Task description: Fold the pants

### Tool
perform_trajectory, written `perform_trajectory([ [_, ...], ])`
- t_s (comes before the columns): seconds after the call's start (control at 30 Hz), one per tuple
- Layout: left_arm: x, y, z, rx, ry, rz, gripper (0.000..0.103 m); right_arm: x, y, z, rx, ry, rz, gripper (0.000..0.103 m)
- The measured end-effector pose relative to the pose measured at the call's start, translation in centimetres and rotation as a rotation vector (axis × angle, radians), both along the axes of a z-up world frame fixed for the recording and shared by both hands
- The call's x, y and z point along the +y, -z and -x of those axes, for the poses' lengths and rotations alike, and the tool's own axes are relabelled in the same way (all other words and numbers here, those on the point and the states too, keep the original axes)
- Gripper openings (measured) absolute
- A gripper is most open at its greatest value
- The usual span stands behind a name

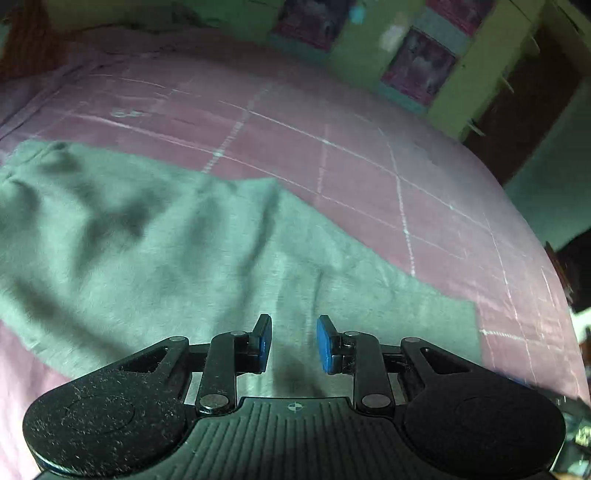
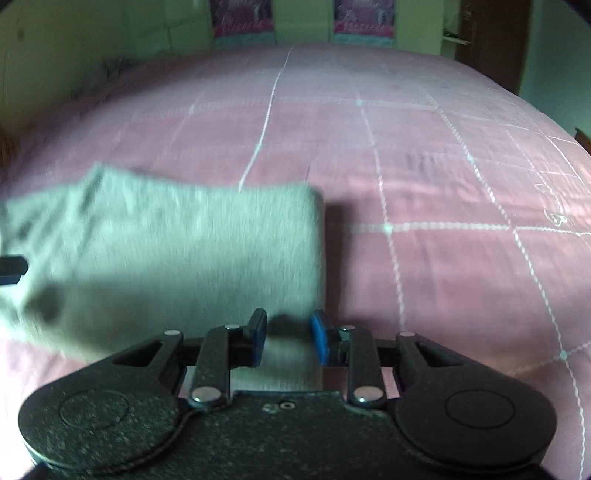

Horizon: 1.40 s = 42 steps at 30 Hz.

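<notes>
Grey pants (image 1: 155, 236) lay spread on the pink checked bedspread (image 1: 369, 162), rumpled, one leg running off toward the right side of the left wrist view. In the right wrist view the square leg end (image 2: 221, 236) sat flat on the bed.

Left gripper (image 1: 294, 343) — jaws parted, cloth visible through the gap, blue pads (image 1: 325, 345) apparently not pinching it; blur made contact hard to judge. Right gripper (image 2: 288, 341) likewise narrowly parted, poised over the near corner of the leg end, nothing clearly clamped.

Judged step: taking hold of the cloth for a fold. To do it well, both grippers would need to bite the same edge, both layers together, then lift evenly and carry across so the edges meet — wrinkles smoothed first.

Writing: none legible. Wall posters (image 2: 242, 16) showed a line of lettering, too blurred to read.
</notes>
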<state>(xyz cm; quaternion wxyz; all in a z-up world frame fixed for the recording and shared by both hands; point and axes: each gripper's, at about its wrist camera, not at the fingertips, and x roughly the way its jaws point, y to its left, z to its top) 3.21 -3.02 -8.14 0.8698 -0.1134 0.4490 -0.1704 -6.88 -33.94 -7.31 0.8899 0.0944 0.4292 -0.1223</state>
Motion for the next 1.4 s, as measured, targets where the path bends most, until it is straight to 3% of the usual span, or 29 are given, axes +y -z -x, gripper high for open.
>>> perform_trajectory([
  [0.27, -5.8, 4.0, -4.2, 0.067, 0.075, -0.103, 0.026, 0.3, 0.2, -6.8, -0.016, 0.012, 0.030, 0.030],
  [0.37, -5.9, 4.8, -4.9, 0.078, 0.067, -0.088, 0.025, 0.0, 2.9, -8.4, 0.076, -0.004, 0.039, 0.030],
  [0.5, -6.8, 4.9, -4.2, 0.034, 0.101, -0.139, 0.025, 0.8, 3.9, -8.7, 0.084, -0.028, 0.096, 0.031],
  [0.7, -5.8, 4.4, -1.9, 0.055, 0.130, -0.129, 0.025, 1.4, 3.4, -8.3, 0.106, -0.045, 0.108, 0.033],
  [0.83, -4.6, 4.7, 1.7, 0.037, 0.167, -0.121, 0.025, 3.2, 2.4, -5.1, 0.058, -0.076, 0.015, 0.032],
  [0.97, -4.5, 4.6, 3.2, 0.013, 0.153, -0.134, 0.025, 6.2, 3.9, -2.1, 0.033, -0.113, 0.142, 0.032],
  [1.4, -4.7, 4.8, 3.4, -0.027, 0.176, -0.168, 0.025, 7.6, 3.6, -0.9, 0.056, -0.061, 0.166, 0.032],
])
